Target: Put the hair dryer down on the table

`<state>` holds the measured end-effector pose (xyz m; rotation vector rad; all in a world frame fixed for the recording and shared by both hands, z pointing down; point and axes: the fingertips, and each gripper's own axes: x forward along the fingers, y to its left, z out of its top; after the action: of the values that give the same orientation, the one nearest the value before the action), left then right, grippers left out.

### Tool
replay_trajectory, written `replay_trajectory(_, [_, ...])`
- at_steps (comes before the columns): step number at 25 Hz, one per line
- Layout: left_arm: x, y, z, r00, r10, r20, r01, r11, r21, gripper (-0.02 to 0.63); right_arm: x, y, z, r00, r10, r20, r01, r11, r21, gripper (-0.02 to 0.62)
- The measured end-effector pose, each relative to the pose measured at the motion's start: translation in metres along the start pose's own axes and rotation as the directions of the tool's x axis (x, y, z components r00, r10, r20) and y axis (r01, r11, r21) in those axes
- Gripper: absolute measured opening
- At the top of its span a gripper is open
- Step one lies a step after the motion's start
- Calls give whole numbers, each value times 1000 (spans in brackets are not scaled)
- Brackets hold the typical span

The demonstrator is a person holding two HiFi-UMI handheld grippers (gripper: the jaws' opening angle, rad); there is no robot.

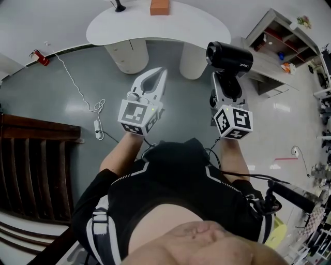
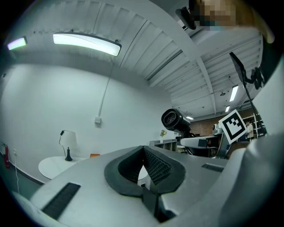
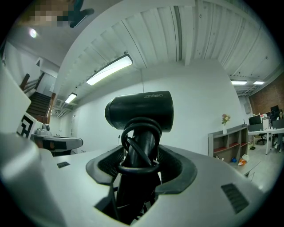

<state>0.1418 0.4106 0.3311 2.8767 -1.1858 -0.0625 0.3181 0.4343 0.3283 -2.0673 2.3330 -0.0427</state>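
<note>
A black hair dryer (image 1: 229, 56) stands upright in my right gripper (image 1: 226, 83), which is shut on its handle. In the right gripper view the dryer's barrel (image 3: 141, 111) lies crosswise above the jaws. Its cord is looped round the handle (image 3: 138, 150), and the pads press on both sides of my right gripper (image 3: 140, 167). My left gripper (image 1: 161, 73) is shut and holds nothing; its pads meet at the tips (image 2: 143, 150). Both grippers hang in the air in front of the person, short of the white round table (image 1: 129, 28). From the left gripper view the dryer (image 2: 174, 120) shows at the right.
An orange box (image 1: 159, 7) and a lamp base (image 1: 120, 6) stand on the table's far part. A white cable and power strip (image 1: 98, 127) lie on the grey floor at the left. Dark wooden stairs (image 1: 31, 171) are at the left, and a shelf unit (image 1: 282, 39) at the upper right.
</note>
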Motion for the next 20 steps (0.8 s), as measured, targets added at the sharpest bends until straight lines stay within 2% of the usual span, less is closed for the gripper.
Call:
replay_trajectory(8, [-9, 30, -6, 999, 51, -1, -51, 999, -14, 32, 27, 25, 0, 999, 51, -4, -51, 999, -19, 250])
replay_trajectory(20, [27, 101, -3, 990, 137, -23, -136, 990, 29, 32, 127, 47, -5, 988, 152, 0, -152, 988, -10, 250])
